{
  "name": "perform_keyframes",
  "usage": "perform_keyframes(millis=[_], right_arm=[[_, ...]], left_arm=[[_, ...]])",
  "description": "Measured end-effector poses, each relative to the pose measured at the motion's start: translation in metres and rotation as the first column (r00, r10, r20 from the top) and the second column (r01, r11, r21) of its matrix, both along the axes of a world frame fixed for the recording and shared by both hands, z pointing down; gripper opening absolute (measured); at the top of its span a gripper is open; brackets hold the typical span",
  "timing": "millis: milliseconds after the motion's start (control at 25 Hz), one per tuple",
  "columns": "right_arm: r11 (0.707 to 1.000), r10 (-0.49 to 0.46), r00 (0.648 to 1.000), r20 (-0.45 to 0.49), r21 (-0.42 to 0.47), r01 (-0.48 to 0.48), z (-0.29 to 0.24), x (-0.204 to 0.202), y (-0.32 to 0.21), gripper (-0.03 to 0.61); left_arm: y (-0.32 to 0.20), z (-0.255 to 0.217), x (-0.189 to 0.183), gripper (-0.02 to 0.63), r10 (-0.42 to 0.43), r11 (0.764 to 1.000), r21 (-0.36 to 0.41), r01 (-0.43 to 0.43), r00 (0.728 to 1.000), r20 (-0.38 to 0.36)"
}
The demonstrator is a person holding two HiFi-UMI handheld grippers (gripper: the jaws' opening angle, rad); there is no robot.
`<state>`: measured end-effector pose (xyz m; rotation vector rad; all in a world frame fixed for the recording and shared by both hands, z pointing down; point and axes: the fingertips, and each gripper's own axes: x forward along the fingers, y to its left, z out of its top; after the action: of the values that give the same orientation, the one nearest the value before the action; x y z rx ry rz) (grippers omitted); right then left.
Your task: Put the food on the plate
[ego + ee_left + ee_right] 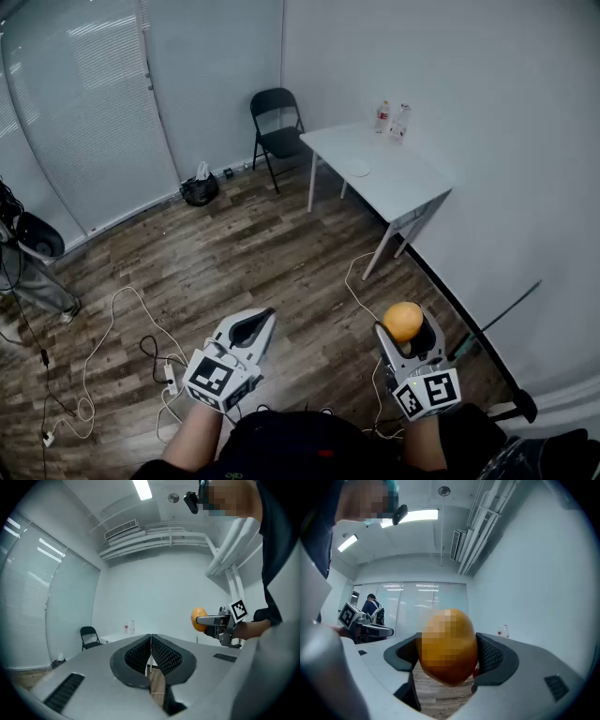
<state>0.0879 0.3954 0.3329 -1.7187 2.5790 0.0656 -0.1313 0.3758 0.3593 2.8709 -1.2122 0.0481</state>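
A wood-plank floor fills most of the head view, with white and black cables trailing over its near left part. At the far right, against the wall, stands one white bench. One black folding chair sits just left of the bench's far end, and one dark bag lies on the floor further left.

Two grippers are held level at the near edge. The left gripper has its jaws pressed together with nothing between them. The right gripper stands spread wide and pinches the one orange fruit between its pads, well apart from the bench. The fruit is smooth, rounded and slightly egg-shaped, deep yellow-orange all over, and it bulges past both jaws above and below.

On the bench lies one pale round plate, near the middle of the top. Two small clear bottles stand side by side at the bench's far edge, beside the wall.
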Motion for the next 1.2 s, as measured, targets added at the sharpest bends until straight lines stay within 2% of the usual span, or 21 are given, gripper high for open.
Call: perform_keyframes(millis=[400, 720, 960, 1200], right_arm=[[1.000, 0.003, 1.000, 0.002, -0.002, -0.003, 0.000, -0.005, 0.015, 0.371], [1.000, -0.016, 0.999, 0.039, -0.019, 0.017, 0.001, -0.012, 0.022, 0.371], [0.999, -0.029, 0.999, 0.037, -0.030, 0.030, 0.002, -0.035, 0.020, 0.371], [0.998, -0.023, 0.999, 0.047, -0.053, 0.026, 0.007, -0.069, 0.018, 0.371]], left_arm=[[0.016, 0.002, 0.001, 0.023, 0.025, 1.000, -0.002, -0.025, 1.000, 0.011], [0.023, -0.001, -0.003, 0.023, 0.041, 0.999, -0.003, -0.041, 0.999, 0.005], [0.026, 0.000, -0.023, 0.023, 0.050, 0.999, 0.000, -0.050, 0.999, 0.011], [0.028, 0.005, -0.057, 0.023, 0.055, 0.998, -0.012, -0.055, 0.998, 0.024]])
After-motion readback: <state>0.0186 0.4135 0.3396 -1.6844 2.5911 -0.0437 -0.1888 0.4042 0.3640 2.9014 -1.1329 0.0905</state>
